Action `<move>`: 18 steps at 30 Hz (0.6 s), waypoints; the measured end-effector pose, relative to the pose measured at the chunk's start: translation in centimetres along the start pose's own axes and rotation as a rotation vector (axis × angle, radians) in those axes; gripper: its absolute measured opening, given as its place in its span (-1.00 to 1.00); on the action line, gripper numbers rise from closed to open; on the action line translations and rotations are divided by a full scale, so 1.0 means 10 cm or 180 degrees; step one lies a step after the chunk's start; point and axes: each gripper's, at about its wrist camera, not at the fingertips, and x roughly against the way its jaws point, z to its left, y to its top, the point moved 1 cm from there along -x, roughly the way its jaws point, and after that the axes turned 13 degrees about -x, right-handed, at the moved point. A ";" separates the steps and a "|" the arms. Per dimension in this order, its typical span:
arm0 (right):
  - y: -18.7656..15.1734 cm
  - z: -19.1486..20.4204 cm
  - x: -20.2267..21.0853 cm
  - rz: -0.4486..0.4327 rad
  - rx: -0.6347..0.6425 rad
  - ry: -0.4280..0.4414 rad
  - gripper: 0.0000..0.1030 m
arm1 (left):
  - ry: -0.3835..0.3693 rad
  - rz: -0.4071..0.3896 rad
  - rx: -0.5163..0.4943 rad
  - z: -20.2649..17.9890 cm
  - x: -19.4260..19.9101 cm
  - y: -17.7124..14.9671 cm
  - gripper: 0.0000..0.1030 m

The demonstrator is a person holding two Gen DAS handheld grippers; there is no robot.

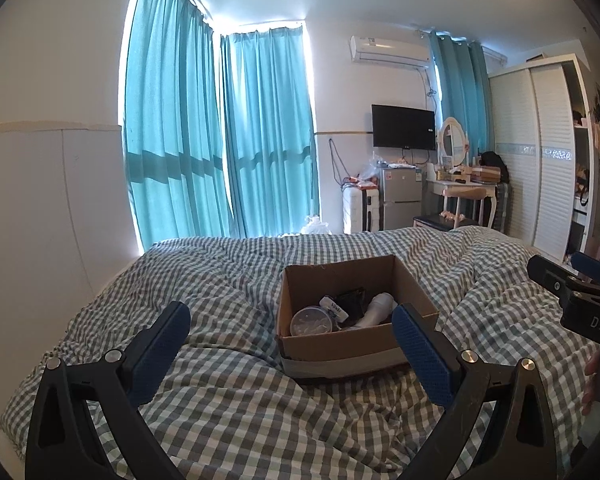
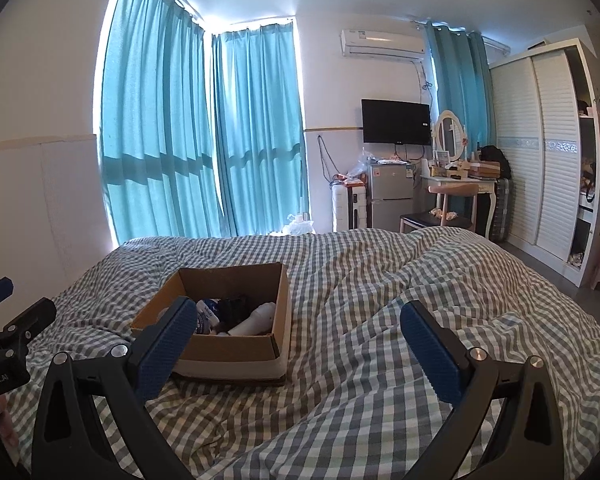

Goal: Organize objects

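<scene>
here both grippers, left gripper and right gripper, spread wide, empty, above cardboard box

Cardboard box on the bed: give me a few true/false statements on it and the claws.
1. The cardboard box sits on the checked quilt. True.
2. The box is empty. False: it holds a round clear container, a white bottle and other items.
3. The left claw holds the bottle. False: it is open and holds nothing.
4. The right claw is open. True.
5. The curtains are red. False: teal.
</scene>
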 end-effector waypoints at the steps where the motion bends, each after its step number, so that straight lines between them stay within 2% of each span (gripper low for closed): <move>1: -0.01 0.00 0.00 0.0009 0.0006 -0.0004 0.98 | -0.0007 0.0013 -0.0006 -0.01 -0.01 0.00 1.00; 18: -0.08 0.13 0.00 0.0020 0.0169 0.0006 0.98 | -0.0046 0.0109 0.0054 0.02 -0.06 -0.05 1.00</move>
